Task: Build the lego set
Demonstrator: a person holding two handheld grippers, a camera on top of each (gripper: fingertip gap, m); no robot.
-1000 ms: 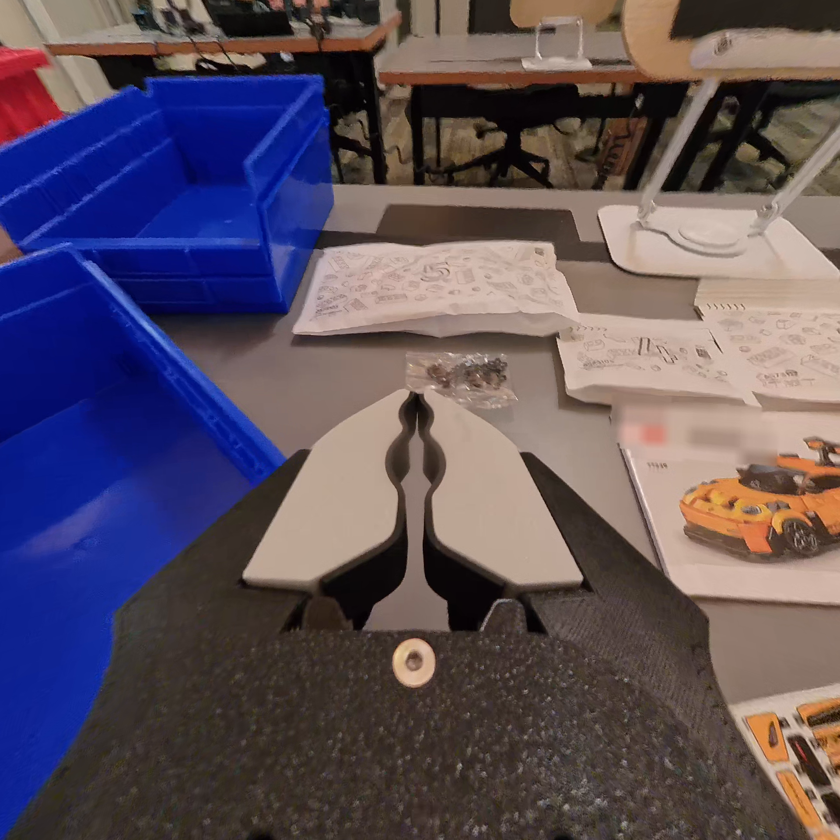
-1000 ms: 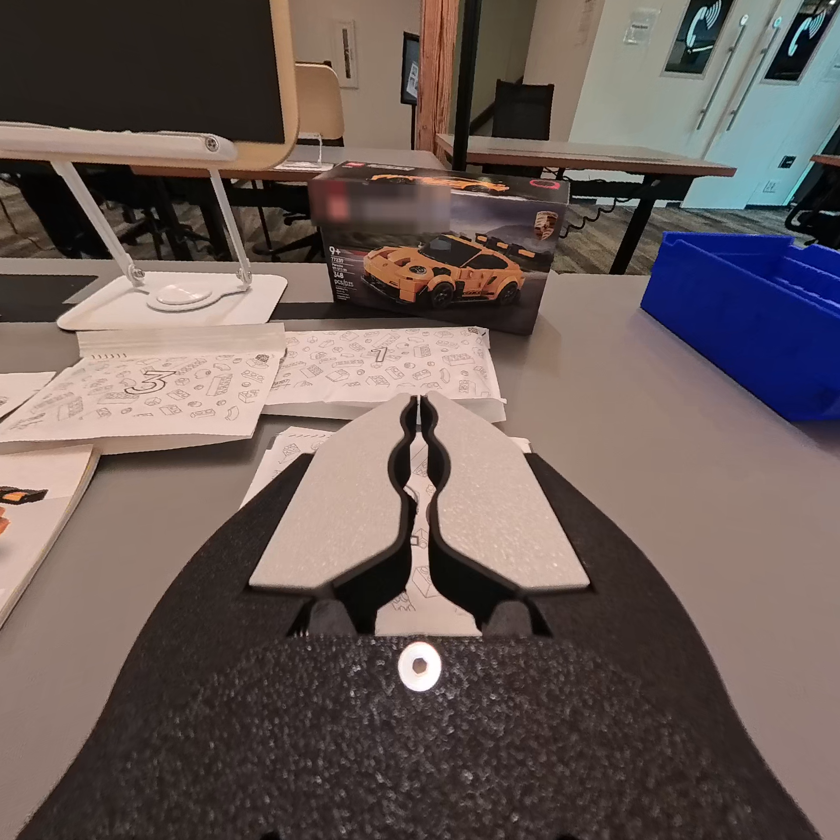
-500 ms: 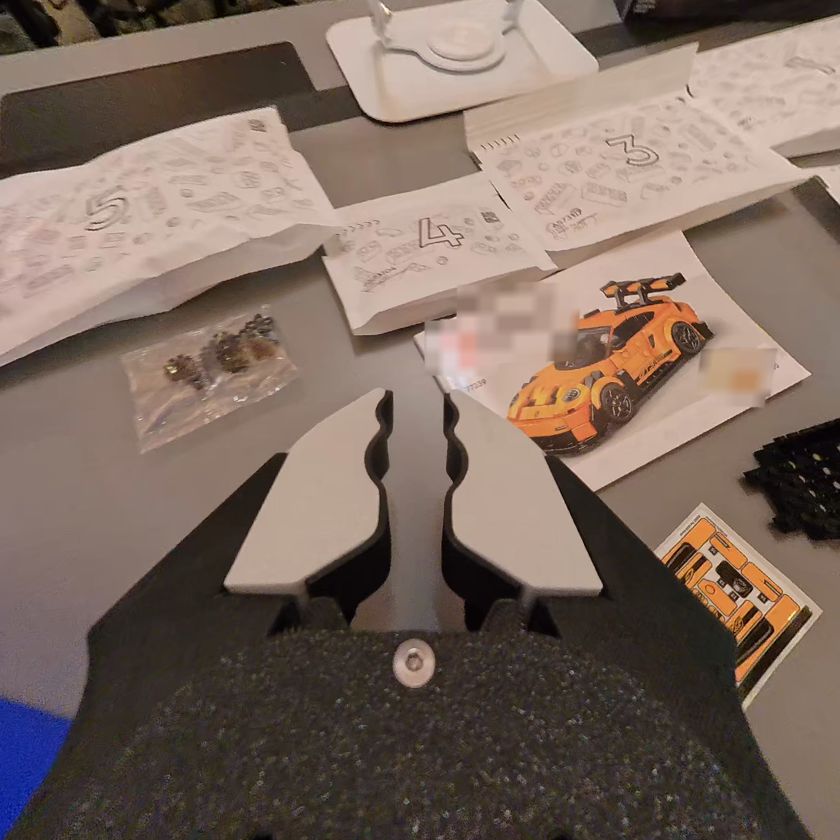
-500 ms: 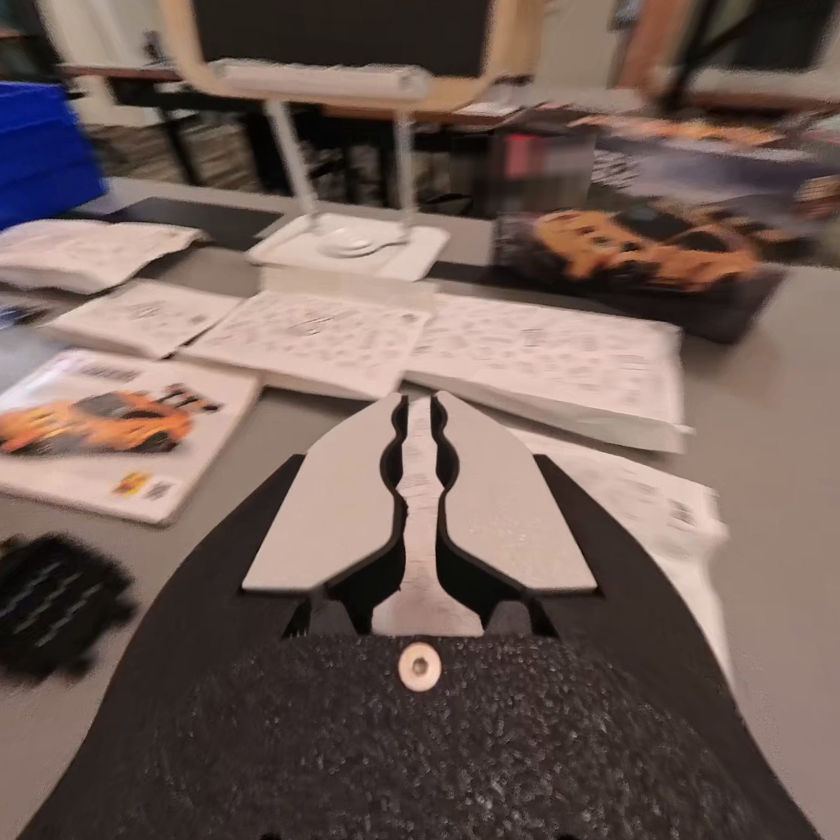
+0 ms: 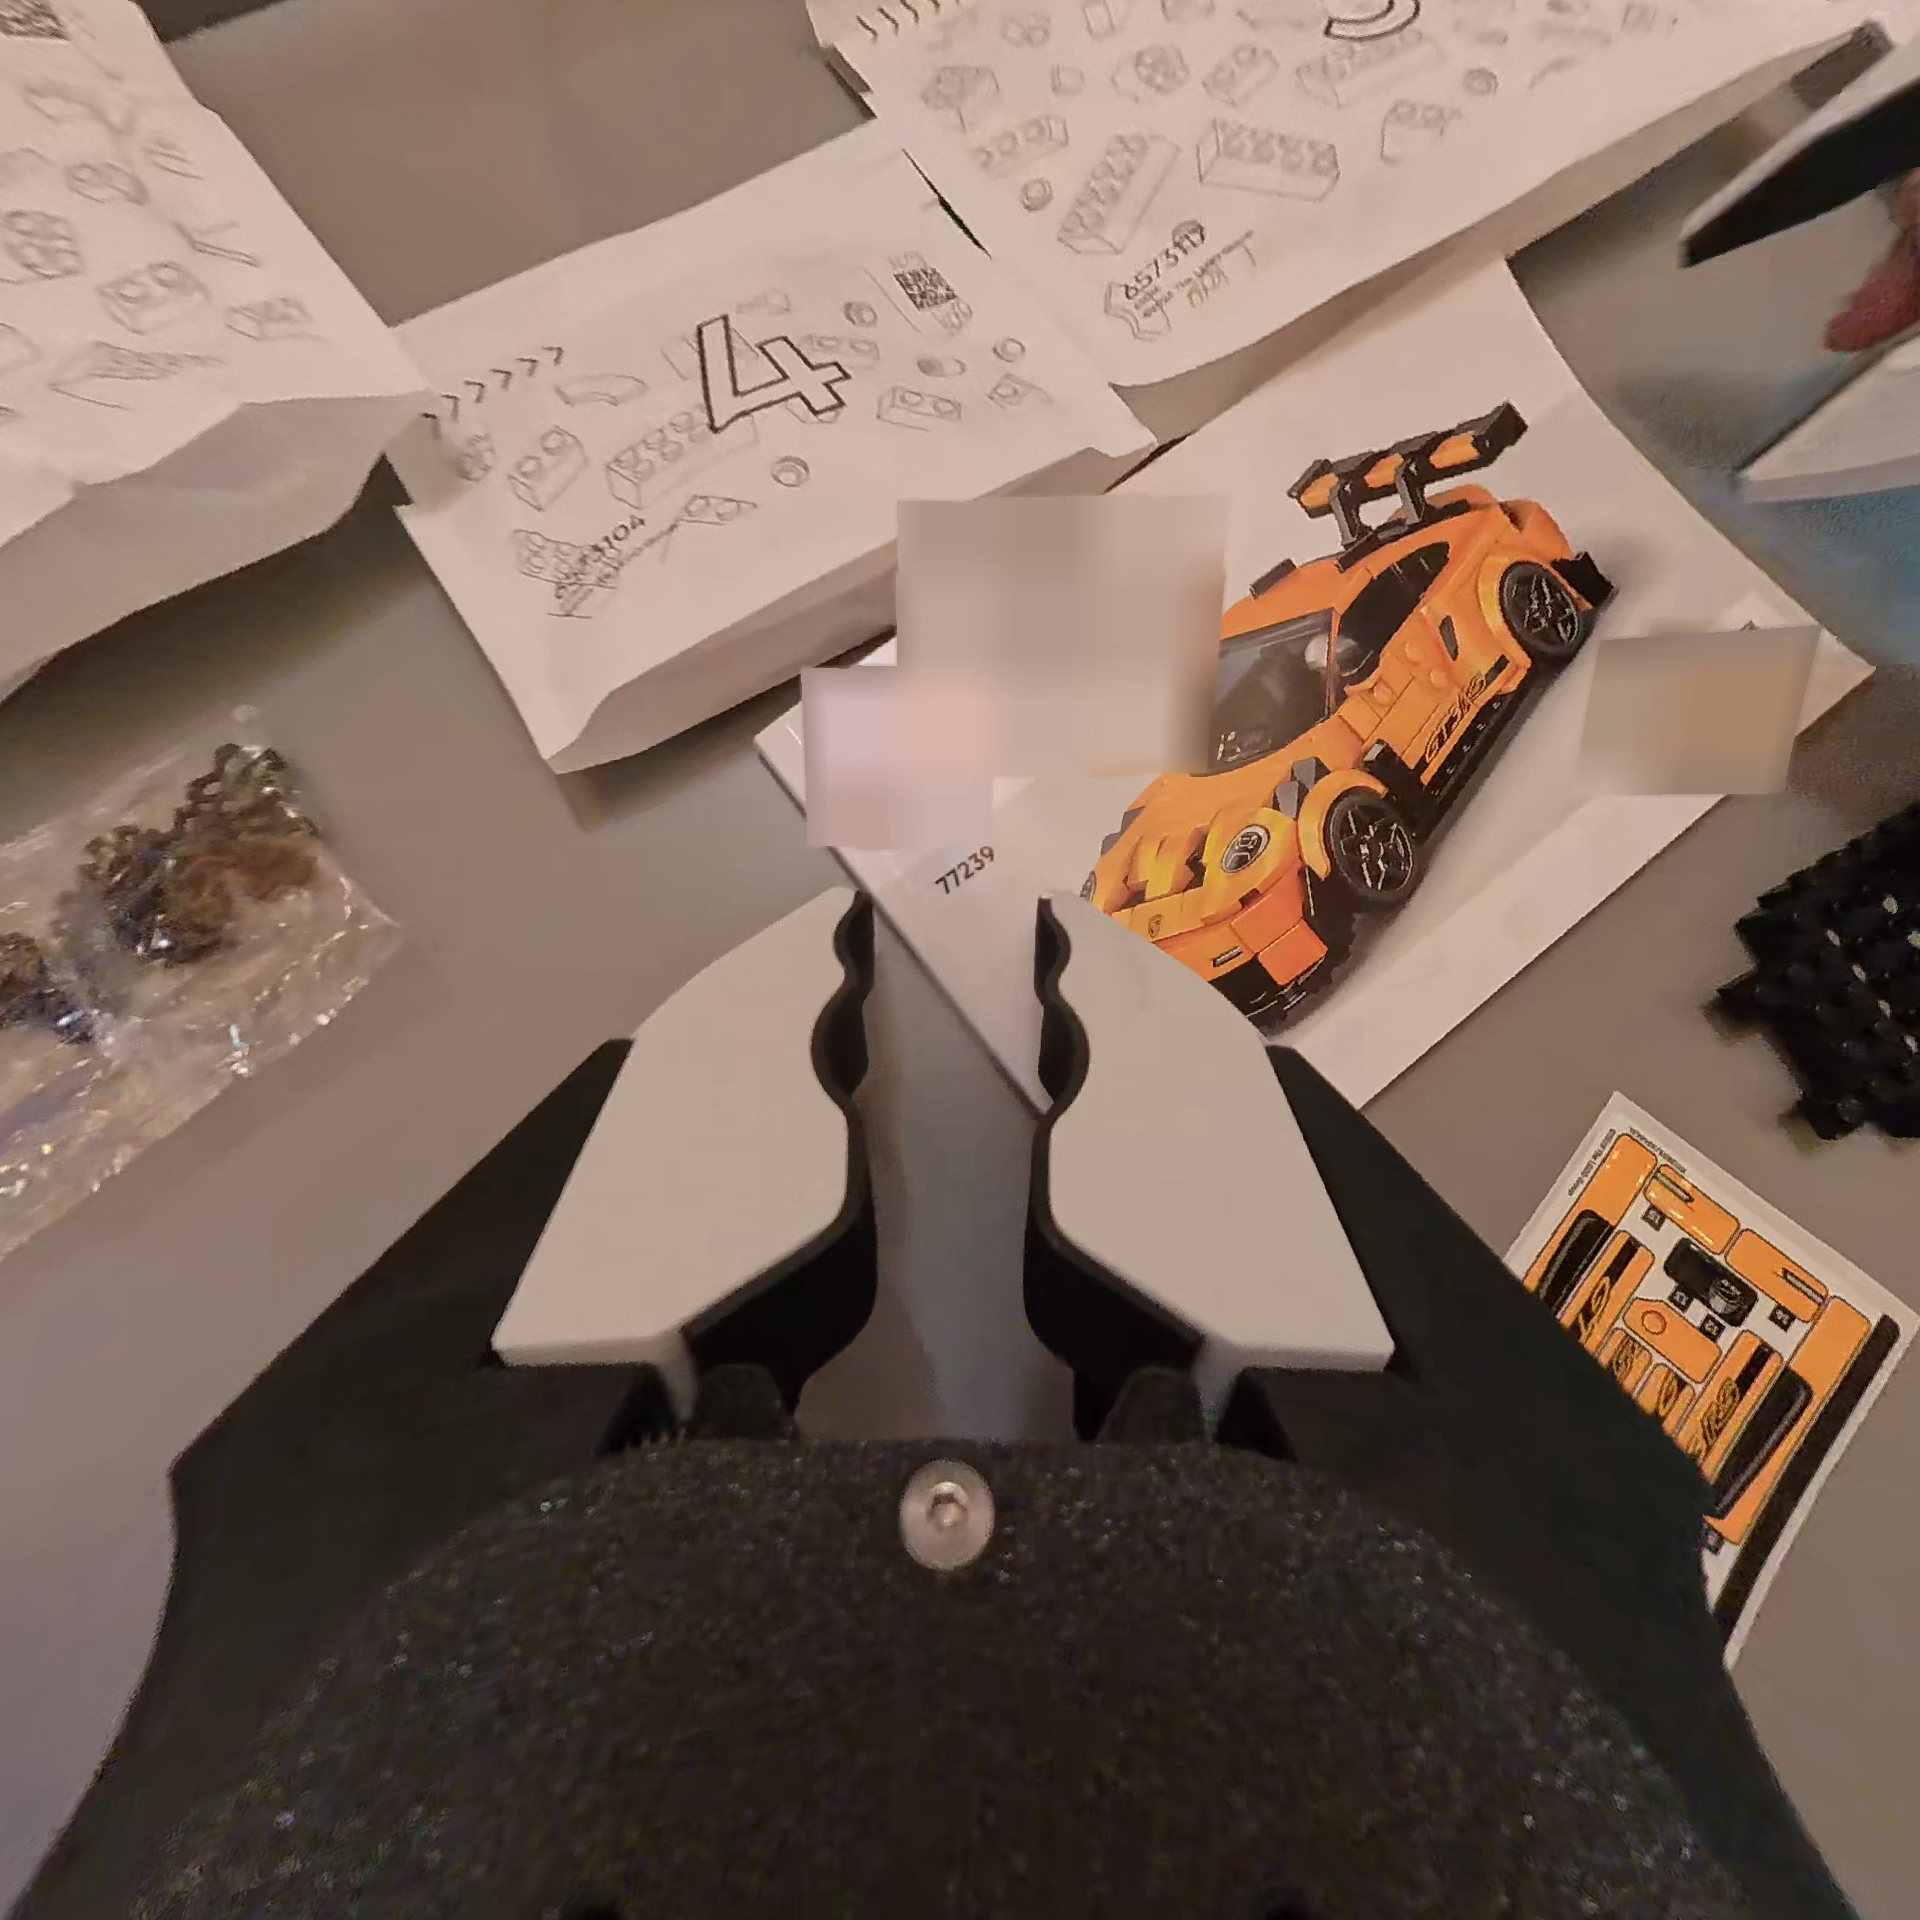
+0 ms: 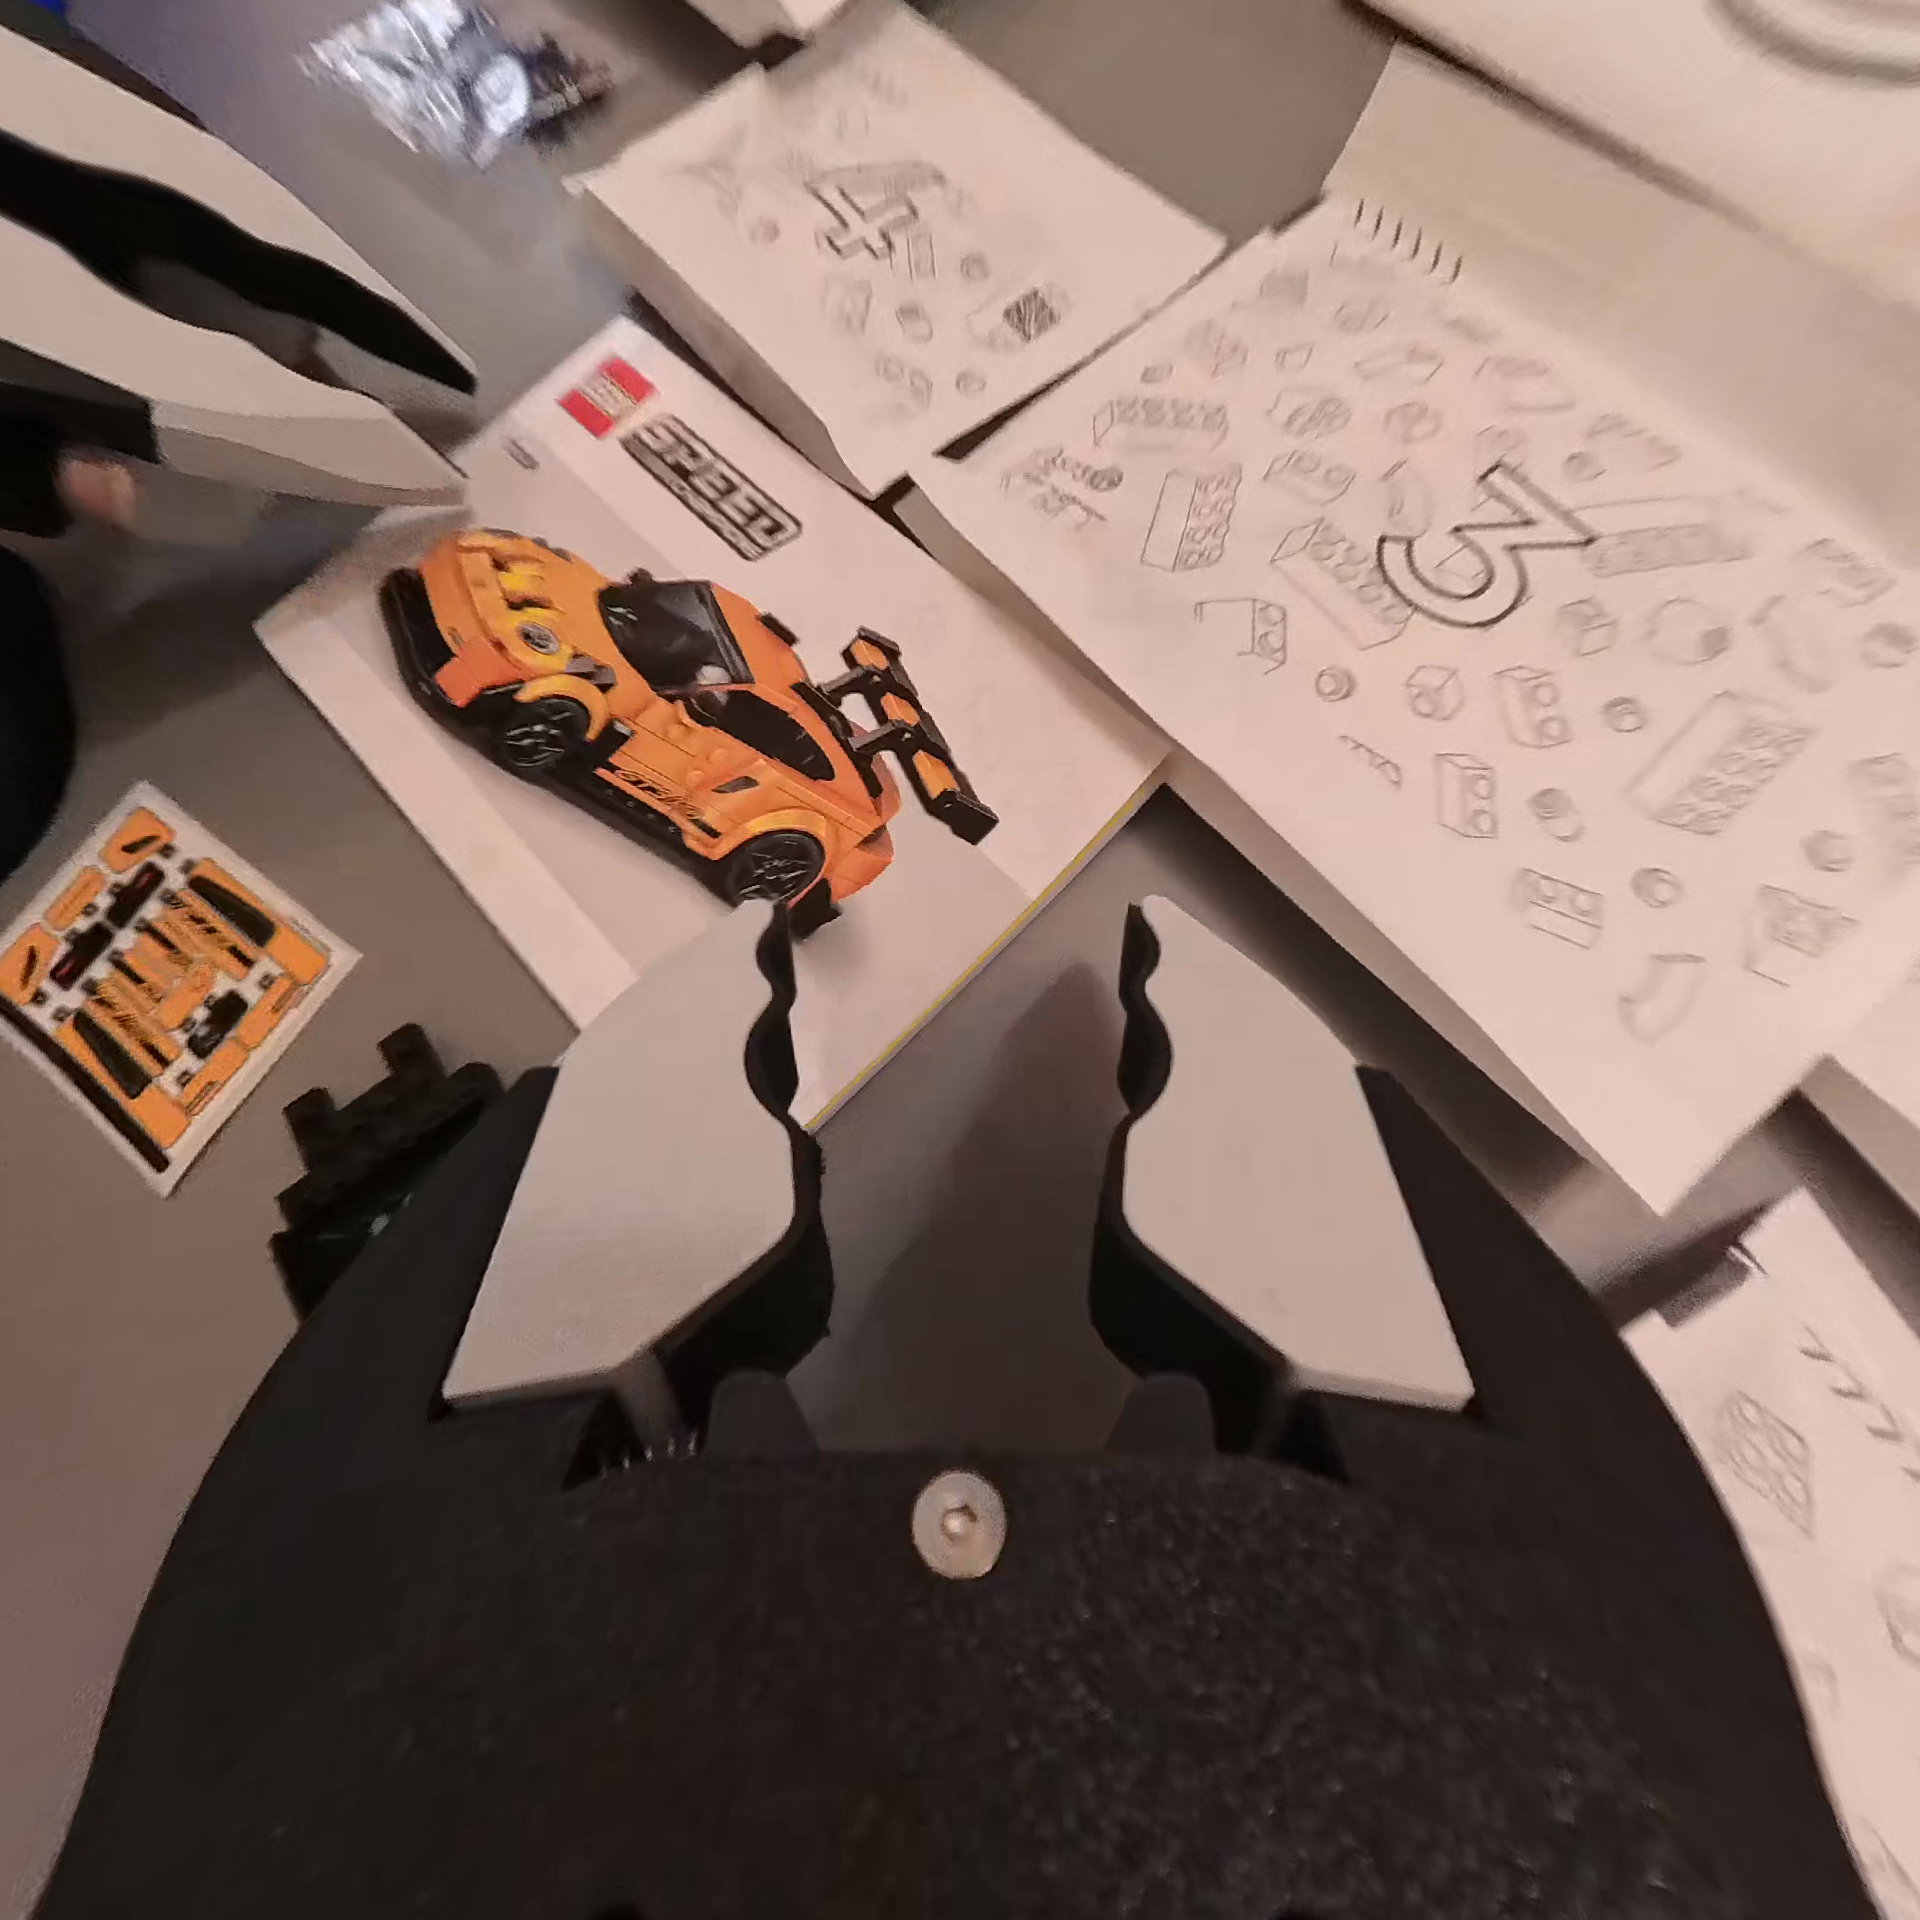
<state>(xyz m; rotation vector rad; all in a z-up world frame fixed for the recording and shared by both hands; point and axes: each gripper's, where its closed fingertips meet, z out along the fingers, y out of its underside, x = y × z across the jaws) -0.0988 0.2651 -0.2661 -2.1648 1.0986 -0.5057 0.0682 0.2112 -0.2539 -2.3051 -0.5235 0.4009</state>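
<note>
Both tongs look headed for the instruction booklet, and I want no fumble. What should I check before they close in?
1. Left tongs open and empty: ok.
2. Right tongs open and empty: ok.
3. Instruction booklet lies flat with its near corner free: ok.
4. Paper bags off the booklet: not ok, one overlaps its far edge.
5. Sticker sheet and black piece apart from the booklet: ok.
6. Tongs touching the booklet: cannot tell.
</note>
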